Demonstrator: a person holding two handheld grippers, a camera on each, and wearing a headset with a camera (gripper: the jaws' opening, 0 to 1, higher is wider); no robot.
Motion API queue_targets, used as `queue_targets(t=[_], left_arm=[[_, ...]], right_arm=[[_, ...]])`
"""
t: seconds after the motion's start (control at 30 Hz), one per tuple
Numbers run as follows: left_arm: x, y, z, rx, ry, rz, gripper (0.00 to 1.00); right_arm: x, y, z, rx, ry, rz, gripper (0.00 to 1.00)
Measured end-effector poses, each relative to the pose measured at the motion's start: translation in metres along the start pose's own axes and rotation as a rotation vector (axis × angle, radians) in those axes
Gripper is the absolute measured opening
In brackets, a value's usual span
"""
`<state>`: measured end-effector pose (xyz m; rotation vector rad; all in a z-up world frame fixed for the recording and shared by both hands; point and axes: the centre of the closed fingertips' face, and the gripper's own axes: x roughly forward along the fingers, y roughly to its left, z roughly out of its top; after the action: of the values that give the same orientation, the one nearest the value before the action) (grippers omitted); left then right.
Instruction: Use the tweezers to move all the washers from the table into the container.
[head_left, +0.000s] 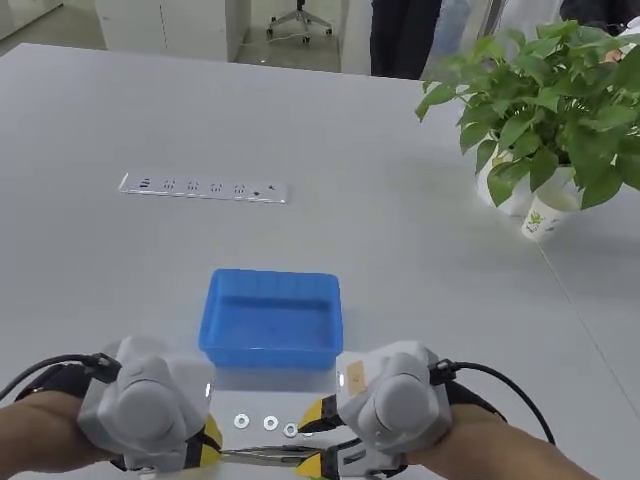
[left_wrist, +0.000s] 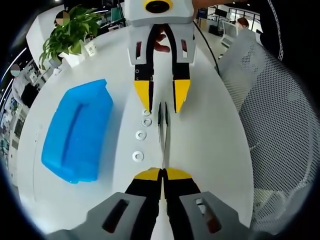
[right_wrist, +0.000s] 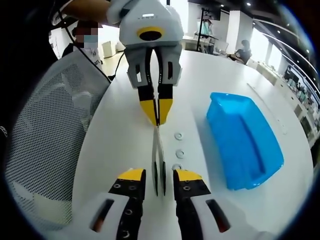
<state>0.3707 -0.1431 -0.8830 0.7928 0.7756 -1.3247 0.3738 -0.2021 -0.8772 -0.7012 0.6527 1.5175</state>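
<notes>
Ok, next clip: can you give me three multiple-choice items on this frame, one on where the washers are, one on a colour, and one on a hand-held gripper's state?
1. Where are the washers relative to the container?
A. Inside it
B. On the table beside it
C. Stacked on its rim

2. What colour is the container?
A. Blue
B. Red
C. Green

3. What state is the left hand-held gripper in?
A. Open, holding nothing
B. Shut on a washer
C. Shut on the tweezers

Answers:
1 B: the washers lie in a row on the table, outside the container.
2 A: its walls and floor are blue.
3 C: its jaws are closed on one end of the tweezers.
</notes>
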Motion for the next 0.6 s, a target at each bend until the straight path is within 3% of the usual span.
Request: queue_targets(t=[0.6], left_arm=[[-0.019, 0.000, 0.021, 0.012, -0.018, 0.019, 0.05]], right_arm=[[0.007, 0.002, -0.003, -0.031, 0.027, 0.013, 0.21]])
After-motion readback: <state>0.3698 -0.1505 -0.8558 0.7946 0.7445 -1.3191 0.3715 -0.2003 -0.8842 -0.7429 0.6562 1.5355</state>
